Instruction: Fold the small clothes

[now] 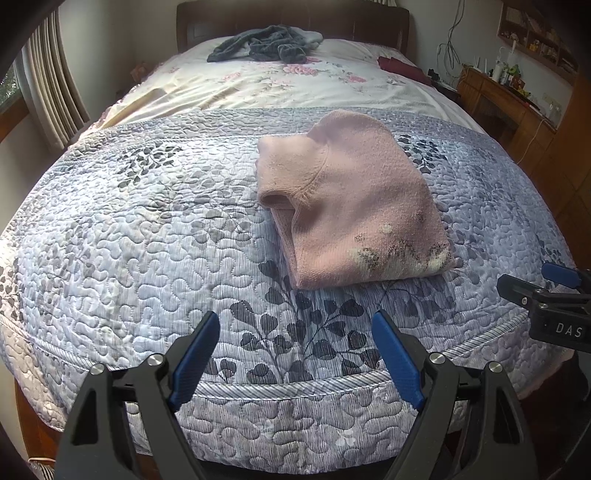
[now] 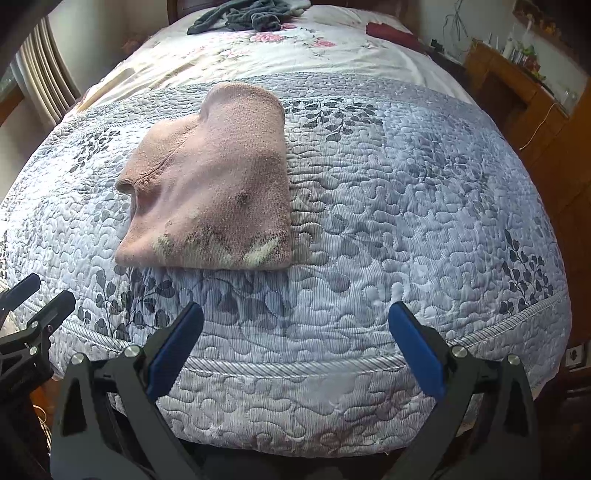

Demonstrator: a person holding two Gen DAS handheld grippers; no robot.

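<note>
A pink knitted sweater [image 1: 354, 206] [image 2: 214, 192] lies folded into a compact bundle on the blue-grey quilted bedspread [image 1: 147, 229] [image 2: 406, 206], with a pale floral pattern along its near edge. My left gripper [image 1: 295, 328] stands open over the bed's near edge, short of the sweater, with nothing between its blue pads. Over the near edge to the sweater's right, my right gripper [image 2: 295, 321] is also open and holds nothing. Each gripper shows at the edge of the other's view: the right gripper [image 1: 532, 284] at the far right, the left gripper [image 2: 37, 295] at the far left.
A dark grey garment [image 1: 266, 44] [image 2: 243, 14] lies crumpled near the wooden headboard [image 1: 295, 18] on a floral sheet. A dark red cloth [image 1: 399, 66] [image 2: 391, 33] sits at the bed's far right. A wooden desk [image 1: 509, 107] with clutter stands to the right, curtains [image 1: 48, 85] to the left.
</note>
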